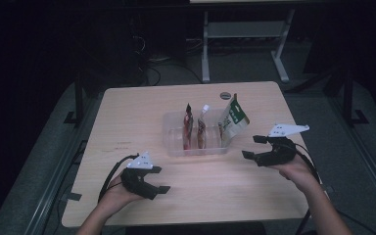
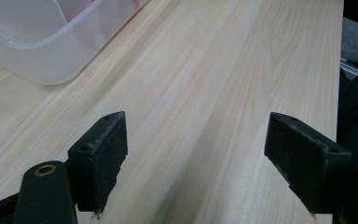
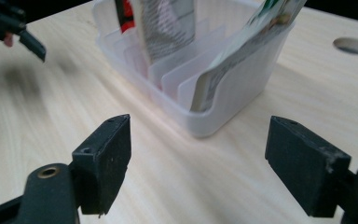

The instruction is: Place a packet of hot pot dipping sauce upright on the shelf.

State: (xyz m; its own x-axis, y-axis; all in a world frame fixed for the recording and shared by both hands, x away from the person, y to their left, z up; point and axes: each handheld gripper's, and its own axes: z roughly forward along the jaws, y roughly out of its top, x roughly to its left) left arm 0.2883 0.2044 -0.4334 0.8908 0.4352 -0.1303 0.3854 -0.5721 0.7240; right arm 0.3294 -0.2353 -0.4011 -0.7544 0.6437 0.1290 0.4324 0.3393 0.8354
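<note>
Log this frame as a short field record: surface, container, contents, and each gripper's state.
surface: light wooden table
container: clear plastic bin with dividers, mid-table
contents: three upright pouches: red pouch, spouted pouch, green-and-white pouch leaning at the bin's right end
left gripper: open, nothing between jaws, near the table's front
right gripper: open, nothing between jaws, right of the bin

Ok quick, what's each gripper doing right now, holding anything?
Left gripper: jaws open, nothing between them, over bare table.
Right gripper: jaws open, empty, beside the clear bin of pouches.
</note>
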